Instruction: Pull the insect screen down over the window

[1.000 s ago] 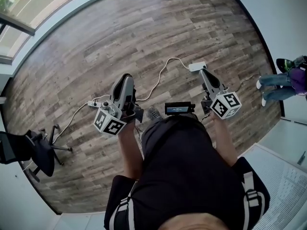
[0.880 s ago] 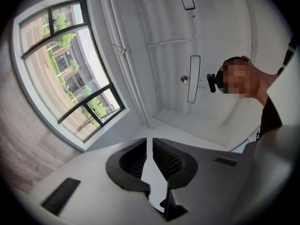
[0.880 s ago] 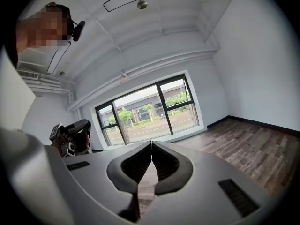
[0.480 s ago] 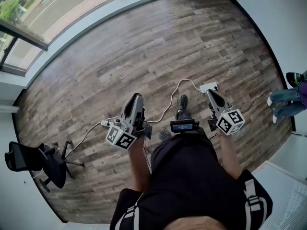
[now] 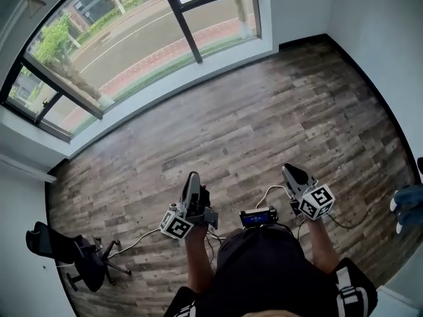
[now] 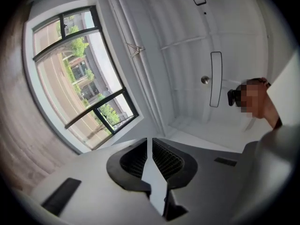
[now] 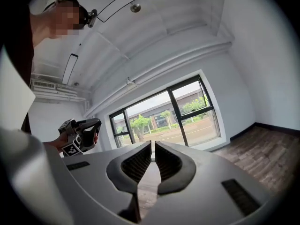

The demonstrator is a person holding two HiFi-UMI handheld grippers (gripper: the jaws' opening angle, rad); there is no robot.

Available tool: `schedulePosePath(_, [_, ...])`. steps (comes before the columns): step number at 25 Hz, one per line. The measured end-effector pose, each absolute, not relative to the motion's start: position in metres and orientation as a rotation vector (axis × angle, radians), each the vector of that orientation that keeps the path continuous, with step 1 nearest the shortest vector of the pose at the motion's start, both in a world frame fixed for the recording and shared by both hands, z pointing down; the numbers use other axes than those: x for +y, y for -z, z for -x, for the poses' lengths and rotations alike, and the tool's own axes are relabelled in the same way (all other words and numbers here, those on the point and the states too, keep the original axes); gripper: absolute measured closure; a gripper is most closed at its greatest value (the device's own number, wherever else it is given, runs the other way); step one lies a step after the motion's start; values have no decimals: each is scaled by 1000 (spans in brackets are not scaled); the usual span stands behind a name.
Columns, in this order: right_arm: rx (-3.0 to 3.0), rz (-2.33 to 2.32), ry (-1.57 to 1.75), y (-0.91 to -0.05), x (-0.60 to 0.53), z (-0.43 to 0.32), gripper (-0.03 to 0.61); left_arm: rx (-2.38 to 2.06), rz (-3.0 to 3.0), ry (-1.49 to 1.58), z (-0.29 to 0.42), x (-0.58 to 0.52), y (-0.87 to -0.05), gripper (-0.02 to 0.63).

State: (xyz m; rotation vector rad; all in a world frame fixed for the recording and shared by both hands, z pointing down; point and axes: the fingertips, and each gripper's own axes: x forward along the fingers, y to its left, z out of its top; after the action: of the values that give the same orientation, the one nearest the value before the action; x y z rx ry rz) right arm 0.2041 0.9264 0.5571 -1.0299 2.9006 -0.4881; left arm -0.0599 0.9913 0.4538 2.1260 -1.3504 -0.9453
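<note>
- The wooden floor (image 5: 264, 98) between both hand-held grippers and the window (image 5: 132, 38) is bare, so nothing stands in the way.
- The window is ahead of the two hand-held grippers and well apart from them. It has dark frames, and the street and the trees show plainly through its panes.
- In the left gripper view a small triangular hanger (image 6: 134, 49) hangs from the white rail above the window, high over the jaws.
- A black office chair (image 5: 73, 253) stands well to the left of the left hand-held gripper (image 5: 193, 177), close to the white wall.
- A white cable (image 5: 271, 191) lies on the floor between the two hand-held grippers, just beside the right hand-held gripper (image 5: 289, 170).
- A small device with a lit screen (image 5: 258, 216) sits at the person's waist, between the two hand-held grippers.
- Legs of another person in jeans (image 5: 408, 200) show at the edge, to the right of the right hand-held gripper.
- The left hand-held gripper is clenched. Only a thin slit is between its jaws, and it holds and touches nothing.
- The right hand-held gripper is clenched in the same way, with nothing between its jaws.
</note>
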Motion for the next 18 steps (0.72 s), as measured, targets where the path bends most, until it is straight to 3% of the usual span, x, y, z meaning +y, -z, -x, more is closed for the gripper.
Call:
schedulePosePath(2, [2907, 1026, 460, -555, 903, -220, 571, -1367, -2191, 908, 41, 968, -453, 611])
schedulePosePath(12, [2752, 1174, 547, -571, 831, -269, 560, -1152, -2383, 782, -9, 854, -447, 609])
schedulePosePath(18, [2749, 1271, 530, -578, 759, -265, 541, -1117, -2364, 812, 0, 759, -469, 607])
